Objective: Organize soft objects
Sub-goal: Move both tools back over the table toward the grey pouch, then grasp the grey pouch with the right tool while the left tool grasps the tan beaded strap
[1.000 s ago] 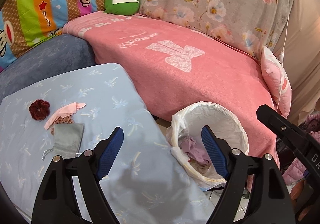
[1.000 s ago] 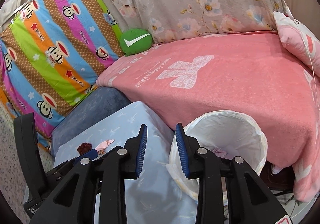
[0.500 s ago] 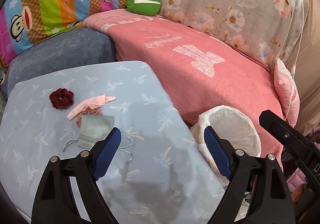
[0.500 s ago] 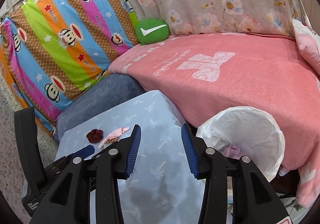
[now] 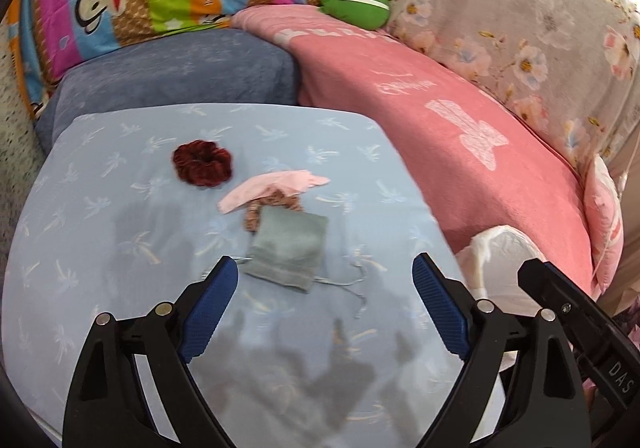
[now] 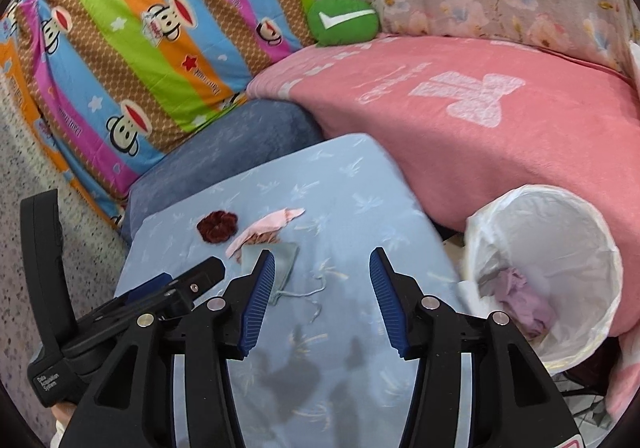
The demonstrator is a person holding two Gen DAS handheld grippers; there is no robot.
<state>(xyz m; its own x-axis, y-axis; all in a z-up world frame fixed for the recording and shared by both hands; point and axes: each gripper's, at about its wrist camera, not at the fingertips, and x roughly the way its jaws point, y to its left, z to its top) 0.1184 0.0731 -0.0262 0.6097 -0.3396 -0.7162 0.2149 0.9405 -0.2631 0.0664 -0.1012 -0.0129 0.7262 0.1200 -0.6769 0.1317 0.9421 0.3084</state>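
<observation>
Hovering over the blue cushion [image 5: 100, 256], your left gripper [image 5: 324, 288] and right gripper [image 6: 322, 278] are both opening, nothing between them. The grey pouch [image 5: 288, 252] lies mid-cushion, below the pink cloth [image 5: 272, 187] and scrunchie [image 5: 202, 163]. It looks limp and light; pinch its body, not the drawstring [image 5: 352, 288].

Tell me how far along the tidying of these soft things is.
Partly done: a purple cloth already lies in the white lined bin. Nothing is in hand; the left tool and right tool are both opening and empty. Left on the blue cushion: the dark red scrunchie, pink cloth and grey drawstring pouch.
</observation>
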